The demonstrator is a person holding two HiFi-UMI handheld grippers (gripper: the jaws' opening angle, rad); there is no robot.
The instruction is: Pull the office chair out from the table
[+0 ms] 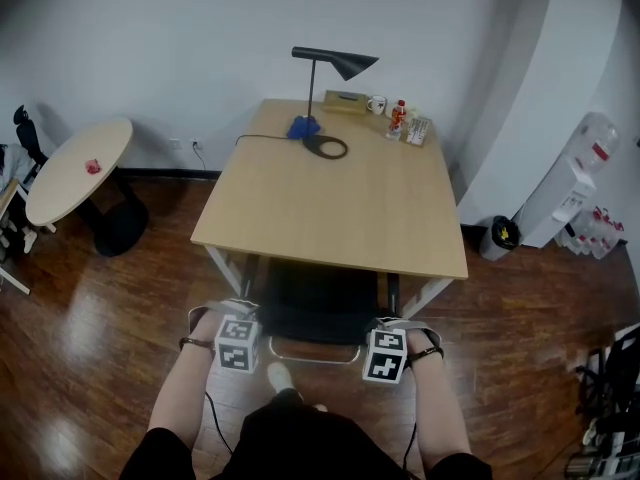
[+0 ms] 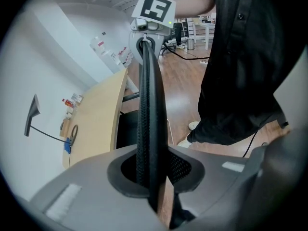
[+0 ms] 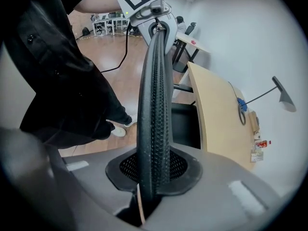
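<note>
Table (image 1: 330, 208) ahead of both jaws, office chair (image 1: 315, 306) part-tucked under its near edge. Left gripper (image 1: 240, 333) jaws nearly closed, clamped on chair's back top rim running between them; right gripper (image 1: 386, 346) jaws same

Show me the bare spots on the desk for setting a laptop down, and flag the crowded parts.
The desk is bare from the lamp's ring base to the near edge over the office chair. Its far edge is crowded: blue item, box, mug, bottle. The round side table holds only a small red thing.
</note>
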